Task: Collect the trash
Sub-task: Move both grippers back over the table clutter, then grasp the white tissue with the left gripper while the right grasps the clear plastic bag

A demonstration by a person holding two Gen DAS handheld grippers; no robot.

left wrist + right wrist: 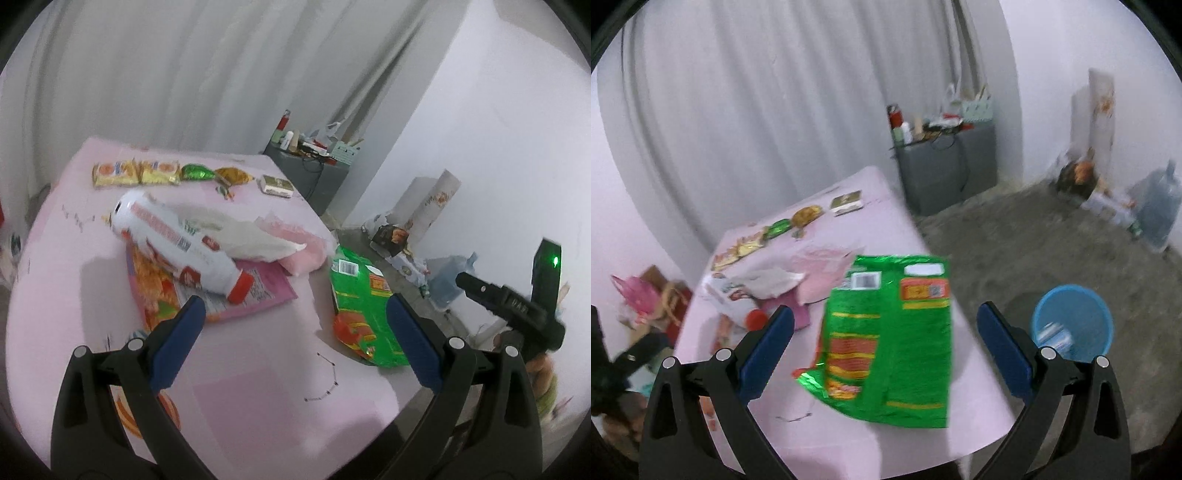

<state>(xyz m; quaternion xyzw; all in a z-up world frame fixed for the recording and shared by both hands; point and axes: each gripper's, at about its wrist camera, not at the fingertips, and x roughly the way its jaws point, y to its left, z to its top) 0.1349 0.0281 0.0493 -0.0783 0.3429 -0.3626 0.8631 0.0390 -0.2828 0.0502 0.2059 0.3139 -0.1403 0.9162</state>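
Observation:
A green snack bag lies flat near the table's right edge; it also shows in the left wrist view. My right gripper is open and hovers above it, empty. A white bottle with a red cap lies on a pink wrapper, with crumpled white paper beside it. My left gripper is open and empty, just in front of the bottle. A blue bin stands on the floor to the right of the table and holds some trash.
The pink table carries yellow snack packs, a green foil wrapper, a brown wrapper and a small box along its far edge. A grey cabinet stands behind. Clutter lies by the wall.

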